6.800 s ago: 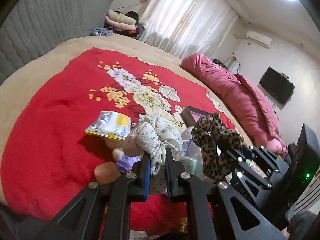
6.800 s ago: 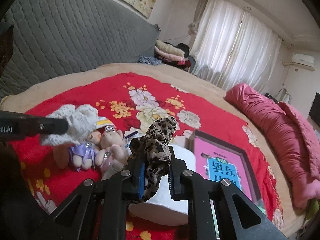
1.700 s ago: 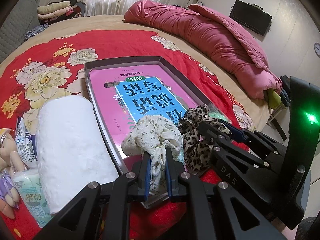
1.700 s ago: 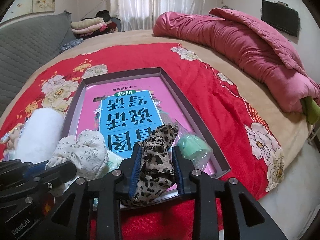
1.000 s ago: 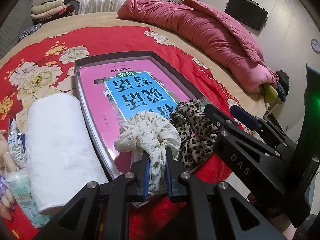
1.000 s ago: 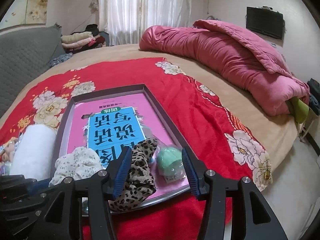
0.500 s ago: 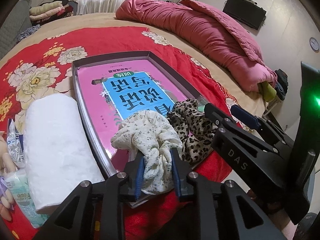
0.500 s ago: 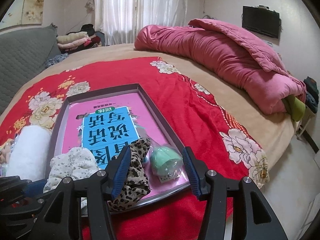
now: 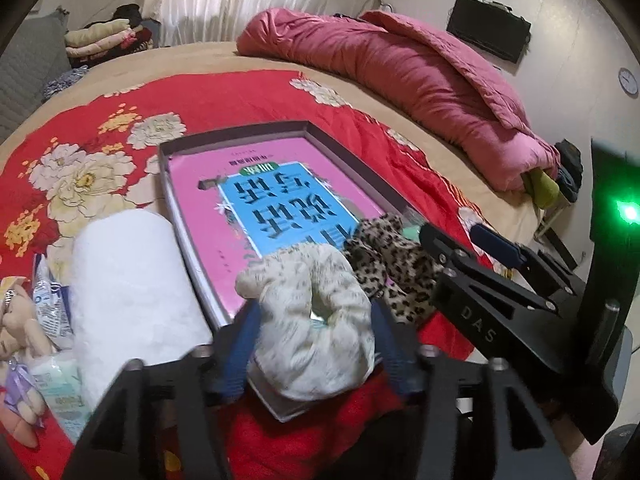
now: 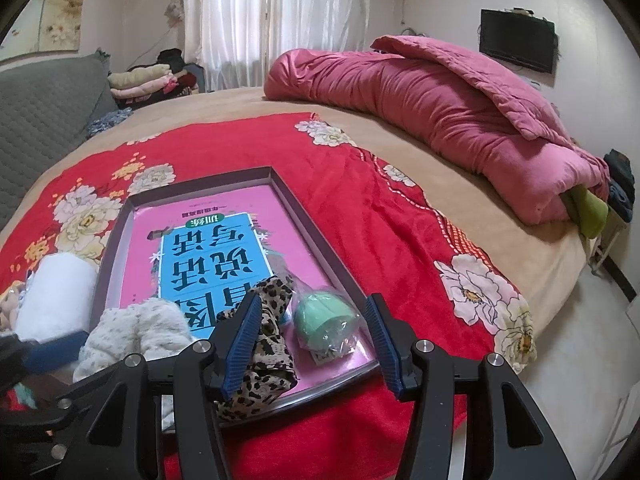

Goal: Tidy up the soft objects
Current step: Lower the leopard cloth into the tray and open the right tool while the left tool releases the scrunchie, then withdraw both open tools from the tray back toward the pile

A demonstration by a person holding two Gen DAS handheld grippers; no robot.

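A cream floral scrunchie [image 9: 308, 312] rests on the near corner of the dark grey tray [image 9: 352, 156] that holds a pink and blue book. My left gripper [image 9: 314, 312] straddles it with its jaws opening; the blue pads stand beside the puffed fabric. A leopard-print scrunchie [image 10: 260, 344] lies on the tray's near edge, against the left finger of my right gripper [image 10: 314, 304]. That gripper is open above a green item in clear wrap [image 10: 324, 316]. In the left wrist view the right gripper [image 9: 464, 236] reaches in from the right.
A white rolled towel [image 9: 128, 276] lies left of the tray, with small plush dolls [image 9: 16, 320] and tissue packs [image 9: 60, 380] beyond it. A pink quilt [image 9: 400, 64] runs along the bed's far side. The bed's edge [image 10: 552, 280] drops off at the right.
The left jaws have spread from shut on the cream scrunchie, which has puffed out and settled on the tray's corner. The right gripper let go of the leopard scrunchie earlier and stays open.
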